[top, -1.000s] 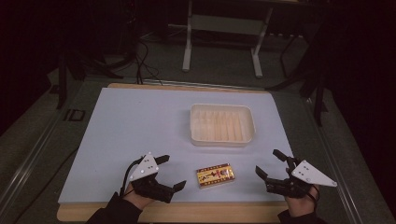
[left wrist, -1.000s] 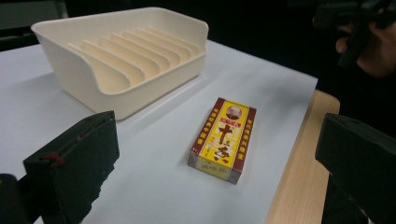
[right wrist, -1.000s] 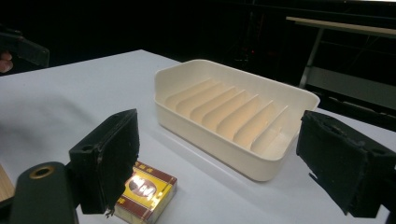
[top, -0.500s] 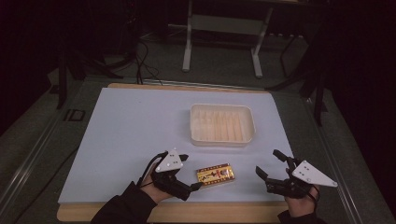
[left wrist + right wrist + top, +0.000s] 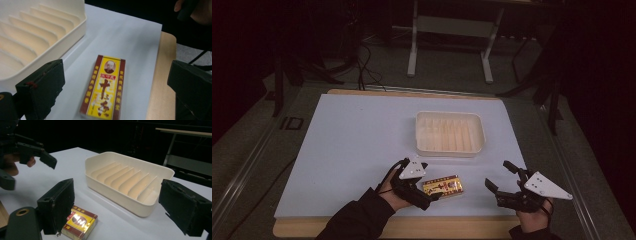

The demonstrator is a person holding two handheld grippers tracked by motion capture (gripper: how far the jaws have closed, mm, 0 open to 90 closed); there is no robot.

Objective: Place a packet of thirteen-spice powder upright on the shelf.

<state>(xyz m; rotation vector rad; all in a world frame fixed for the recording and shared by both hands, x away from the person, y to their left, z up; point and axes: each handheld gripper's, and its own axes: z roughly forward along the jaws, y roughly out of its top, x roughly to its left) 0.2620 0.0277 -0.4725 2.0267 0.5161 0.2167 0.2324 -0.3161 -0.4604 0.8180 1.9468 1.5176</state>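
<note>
1. The box [image 5: 442,186], yellow with a red border, lies flat on the white mat [image 5: 347,145] near its front edge; nothing holds it, so the pick-up is judged not yet made.
2. The left gripper [image 5: 426,196] sits just beside the box's left end, jaws spread wide; in the left gripper view the box [image 5: 104,87] lies between the two open jaws, untouched; closing on it looks like the step in hand.
3. The right gripper [image 5: 501,178] hovers well to the right of the box, jaws likewise apart and empty.
4. The ribbed cream tray [image 5: 478,146] stands empty behind the box; if it is the destination, lifting and placing are both left.
</note>
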